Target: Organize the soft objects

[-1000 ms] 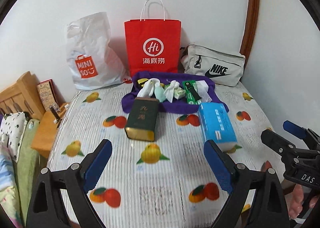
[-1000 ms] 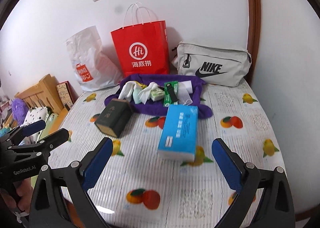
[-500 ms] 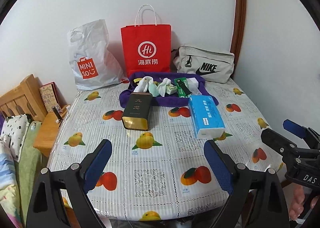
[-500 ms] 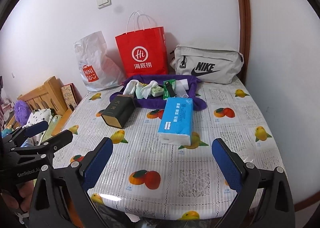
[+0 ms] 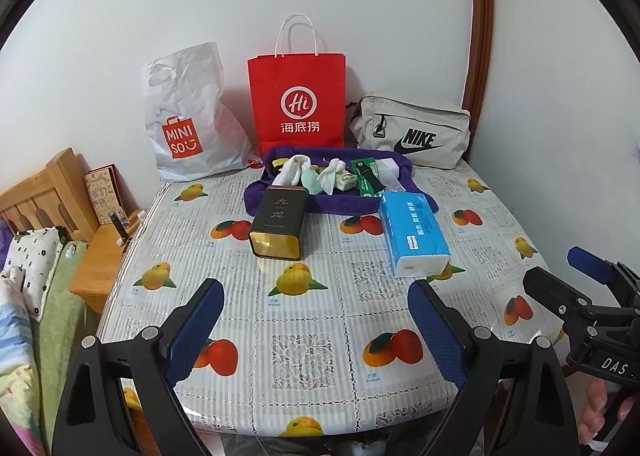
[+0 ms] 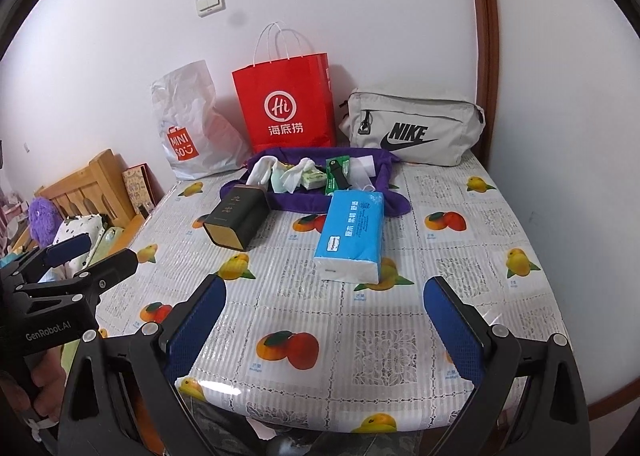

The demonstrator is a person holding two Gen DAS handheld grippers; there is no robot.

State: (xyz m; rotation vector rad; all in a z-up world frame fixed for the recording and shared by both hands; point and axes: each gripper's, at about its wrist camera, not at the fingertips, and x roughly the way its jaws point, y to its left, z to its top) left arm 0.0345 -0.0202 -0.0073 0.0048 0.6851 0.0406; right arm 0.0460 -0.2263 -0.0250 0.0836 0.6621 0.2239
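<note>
Both of your claws stand wide apart and hold nothing: the left claw [image 5: 316,320] and the right claw [image 6: 326,316] hover over the near edge of the bench [image 5: 312,356], well short of the goods.

The soft things lie heaped on the purple cloth [image 5: 348,206] in front of the red paper bag [image 5: 297,96]. White socks [image 5: 296,170] and crumpled pieces there should squash and drape, so pinch each at its bunched middle, not a loose end.

The blue tissue pack [image 5: 414,232], touching the cloth's near right corner, will likely be light and yielding with a slick wrapper; take it across its narrow width.

The dark tin [image 5: 280,222] at the cloth's near left looks rigid.

Count: one pack, one tin, three bags behind; the heap is too tangled to number.
</note>
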